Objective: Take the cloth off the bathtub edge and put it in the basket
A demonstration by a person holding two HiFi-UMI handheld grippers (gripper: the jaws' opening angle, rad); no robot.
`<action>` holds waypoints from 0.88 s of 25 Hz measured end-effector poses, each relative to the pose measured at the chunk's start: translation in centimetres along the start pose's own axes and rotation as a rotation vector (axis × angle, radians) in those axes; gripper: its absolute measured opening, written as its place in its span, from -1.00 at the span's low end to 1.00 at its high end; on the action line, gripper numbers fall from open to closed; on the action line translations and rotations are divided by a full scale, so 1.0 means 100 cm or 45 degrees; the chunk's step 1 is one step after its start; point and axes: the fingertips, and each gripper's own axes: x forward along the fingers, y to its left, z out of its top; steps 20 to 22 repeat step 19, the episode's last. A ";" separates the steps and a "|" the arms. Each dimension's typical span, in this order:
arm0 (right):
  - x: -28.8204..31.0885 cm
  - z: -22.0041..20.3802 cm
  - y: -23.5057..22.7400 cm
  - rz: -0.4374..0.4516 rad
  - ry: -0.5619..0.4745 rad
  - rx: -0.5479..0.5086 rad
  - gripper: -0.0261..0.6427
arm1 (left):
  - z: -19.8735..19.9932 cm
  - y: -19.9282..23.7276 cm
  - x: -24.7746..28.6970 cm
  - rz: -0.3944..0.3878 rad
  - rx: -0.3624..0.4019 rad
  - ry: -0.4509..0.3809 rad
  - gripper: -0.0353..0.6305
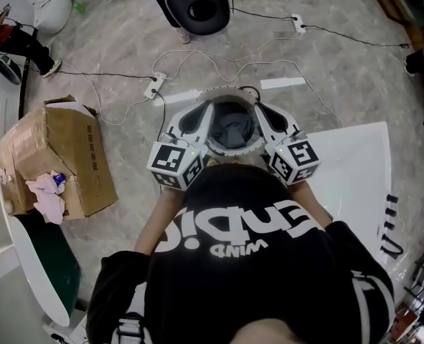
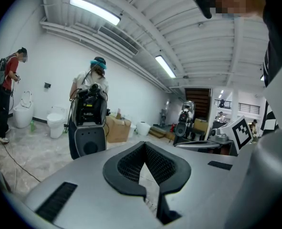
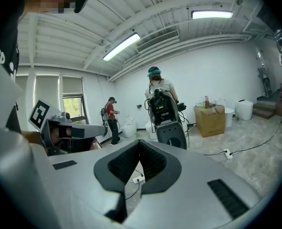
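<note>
In the head view I look down past the person's black shirt at both grippers, held side by side in front of the chest and pointing away. Between them on the floor stands a round pale-rimmed basket (image 1: 220, 92) with a dark grey cloth (image 1: 230, 132) lying in it. My left gripper (image 1: 209, 110) sits at the basket's left rim and my right gripper (image 1: 257, 109) at its right rim. In the left gripper view the left gripper (image 2: 144, 146) has its jaws together on nothing. The right gripper (image 3: 140, 143) is likewise shut and empty. The white bathtub edge (image 1: 355, 170) lies to the right.
Cables and power strips (image 1: 154, 84) trail across the marble floor ahead. A black and white machine (image 1: 197, 6) stands farther off. A cardboard box (image 1: 61, 156) with a pink cloth (image 1: 46, 196) is at left. A person with a backpack rig (image 3: 161, 104) stands in the room.
</note>
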 end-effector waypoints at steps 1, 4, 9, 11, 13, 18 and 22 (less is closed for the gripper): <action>-0.001 0.000 0.000 0.000 0.000 0.001 -0.88 | -0.001 0.000 0.000 0.000 0.000 0.001 -0.85; -0.001 -0.001 0.001 -0.003 0.000 0.005 -0.88 | -0.002 0.000 -0.003 0.002 -0.006 0.001 -0.85; 0.000 -0.003 0.001 -0.005 0.006 0.011 -0.88 | -0.003 0.004 -0.005 0.008 -0.011 0.001 -0.85; -0.001 -0.003 0.002 -0.006 0.007 0.012 -0.88 | -0.003 0.004 -0.006 0.008 -0.011 0.004 -0.86; -0.002 -0.003 0.001 -0.005 0.009 0.013 -0.88 | -0.003 0.002 -0.005 0.008 -0.013 0.006 -0.85; -0.003 -0.002 -0.002 0.001 0.013 0.014 -0.88 | -0.003 -0.002 -0.003 0.004 -0.016 0.009 -0.85; -0.003 -0.002 -0.002 0.002 0.014 0.014 -0.88 | -0.003 -0.003 -0.003 0.004 -0.016 0.010 -0.85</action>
